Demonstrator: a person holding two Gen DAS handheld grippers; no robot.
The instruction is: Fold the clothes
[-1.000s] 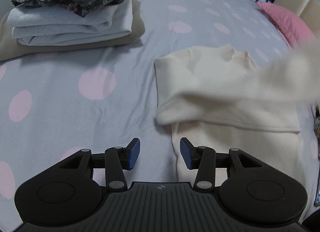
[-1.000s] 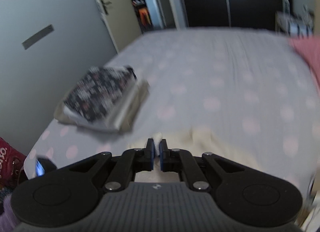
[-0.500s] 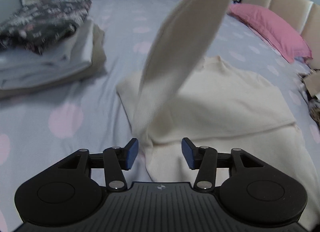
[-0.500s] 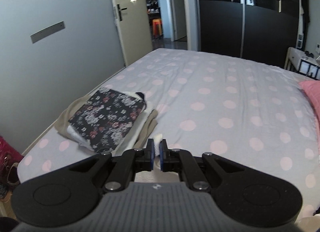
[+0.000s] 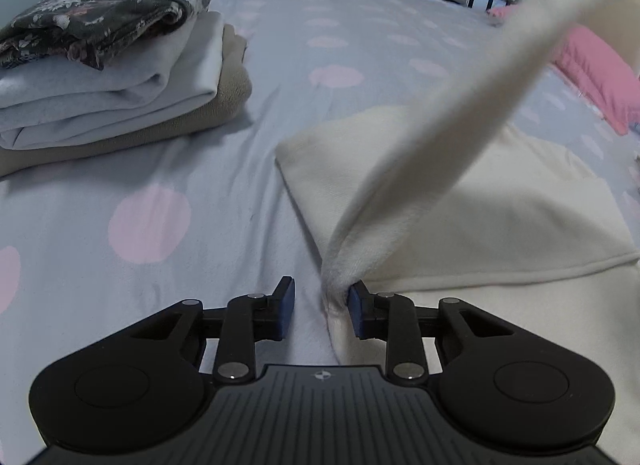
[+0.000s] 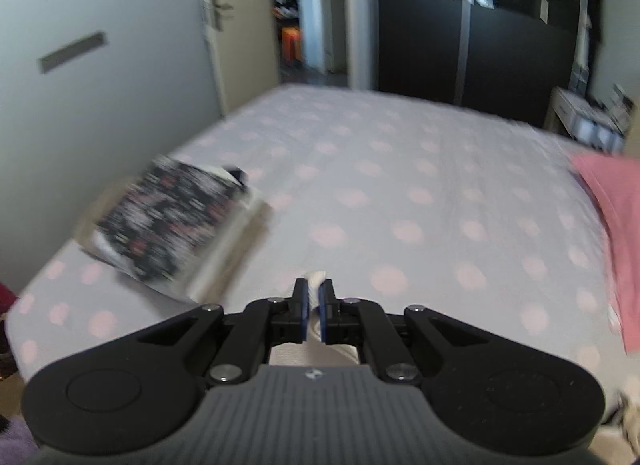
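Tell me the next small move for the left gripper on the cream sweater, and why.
Probably finish closing the left gripper on the sweater's edge. Its jaws are closing, with the bunched base of the sleeve between them, against one pad only. The right gripper already pinches the sleeve's far end and holds it raised over the cream sweater, so pinning the near end should let the sleeve fold across cleanly.

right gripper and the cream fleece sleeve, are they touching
Touching. The right wrist view shows the right gripper shut on a tuft of the cream fleece sleeve, which pokes out above its blue pads with no gap visible.
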